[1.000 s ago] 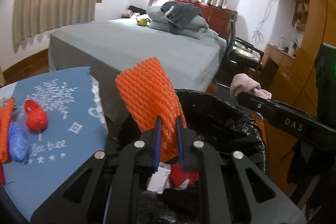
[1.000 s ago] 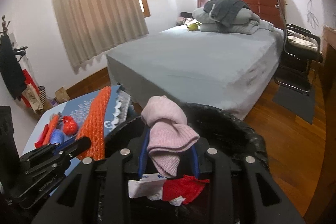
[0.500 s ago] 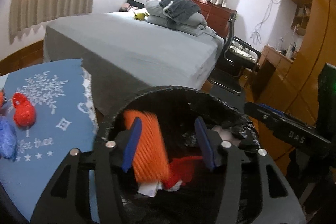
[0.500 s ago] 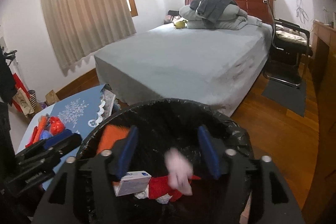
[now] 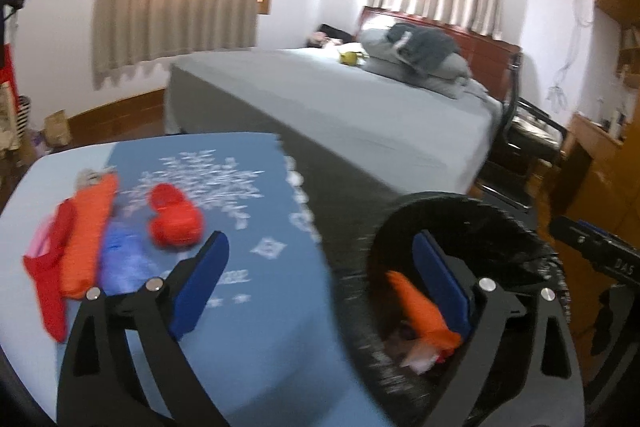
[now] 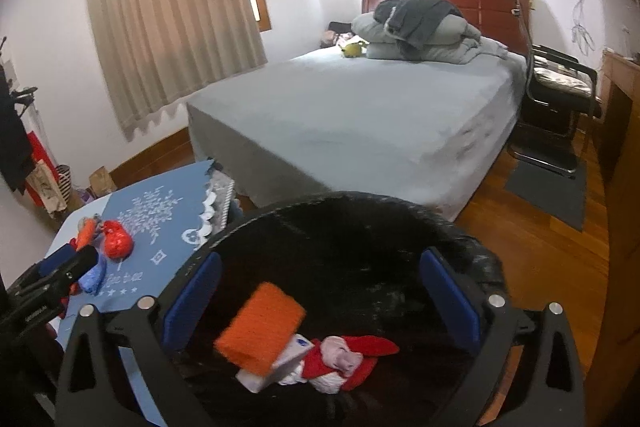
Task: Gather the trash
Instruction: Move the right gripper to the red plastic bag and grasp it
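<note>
A bin with a black liner [image 6: 360, 219] holds an orange foam net [image 6: 260, 335], a pink cloth [image 6: 340, 353], a red scrap and a white box. My right gripper [image 6: 320, 303] is open and empty over the bin. My left gripper [image 5: 320, 283] is open and empty, one finger over the blue table mat [image 5: 256, 251] and the other over the bin [image 5: 472, 211]. On the mat lie a crumpled red wrapper [image 5: 174, 217], an orange net [image 5: 90, 223], a blue wrapper [image 5: 120, 255] and a red scrap [image 5: 48, 283].
A grey bed [image 6: 360, 115] stands behind the table and bin. A black chair [image 6: 560, 95] and a wooden desk [image 6: 620, 83] are to the right. Wood floor with a dark mat [image 6: 548, 187] lies right of the bin.
Both grippers opened and dropped the orange net and the pink cloth into the bin. The left gripper has since swung left toward the table.
</note>
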A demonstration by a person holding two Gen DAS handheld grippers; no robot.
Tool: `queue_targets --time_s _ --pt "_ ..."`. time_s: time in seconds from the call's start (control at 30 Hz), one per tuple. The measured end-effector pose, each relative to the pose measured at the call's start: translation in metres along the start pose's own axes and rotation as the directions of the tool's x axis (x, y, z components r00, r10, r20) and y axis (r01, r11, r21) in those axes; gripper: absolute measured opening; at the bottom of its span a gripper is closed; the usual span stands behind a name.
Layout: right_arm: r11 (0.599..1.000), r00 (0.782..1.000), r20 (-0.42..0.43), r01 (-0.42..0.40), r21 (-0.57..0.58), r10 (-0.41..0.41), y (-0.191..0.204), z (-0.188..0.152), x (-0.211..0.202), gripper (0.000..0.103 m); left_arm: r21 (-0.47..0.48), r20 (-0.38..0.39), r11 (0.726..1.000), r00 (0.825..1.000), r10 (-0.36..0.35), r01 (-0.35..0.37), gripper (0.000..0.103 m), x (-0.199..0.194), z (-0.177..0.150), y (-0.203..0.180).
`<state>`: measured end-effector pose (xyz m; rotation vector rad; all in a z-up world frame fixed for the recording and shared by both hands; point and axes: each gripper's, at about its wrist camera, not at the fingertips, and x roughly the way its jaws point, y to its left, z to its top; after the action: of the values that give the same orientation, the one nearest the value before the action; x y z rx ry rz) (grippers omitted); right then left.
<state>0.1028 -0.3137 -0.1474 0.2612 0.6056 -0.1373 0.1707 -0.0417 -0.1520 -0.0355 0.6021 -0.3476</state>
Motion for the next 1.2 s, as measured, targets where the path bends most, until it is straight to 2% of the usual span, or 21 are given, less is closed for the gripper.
queue_targets --time_s 0.13,0.37,0.67,0.97,1.2 --pt "0.999 0.999 -0.014 -0.040 -0.025 0.040 0.024 -0.001 0.008 0.098 -0.023 0.007 0.997 0.997 0.078 -0.077 0.091 -0.011 -0.004 0.031" --pt "0.989 0.992 -0.038 -0.120 -0.086 0.117 0.074 -0.002 0.027 0.098 -0.077 0.013 0.976 0.979 0.204 -0.202 0.091 -0.030 -0.010 0.086" --pt "0.964 0.976 -0.056 -0.215 -0.156 0.209 0.144 0.001 0.054 0.098 -0.149 0.006 0.931 0.941 0.339 -0.334 0.090 -0.049 -0.017 0.154" --pt "0.931 0.956 -0.082 -0.294 -0.216 0.283 0.224 0.001 0.096 0.098 -0.199 -0.004 0.889 0.908 0.419 -0.411 0.090 -0.057 -0.023 0.202" --pt "0.919 0.950 -0.118 -0.311 -0.241 0.290 0.263 -0.007 0.132 0.098 -0.234 -0.020 0.867 0.894 0.447 -0.439 0.090 -0.053 -0.024 0.234"
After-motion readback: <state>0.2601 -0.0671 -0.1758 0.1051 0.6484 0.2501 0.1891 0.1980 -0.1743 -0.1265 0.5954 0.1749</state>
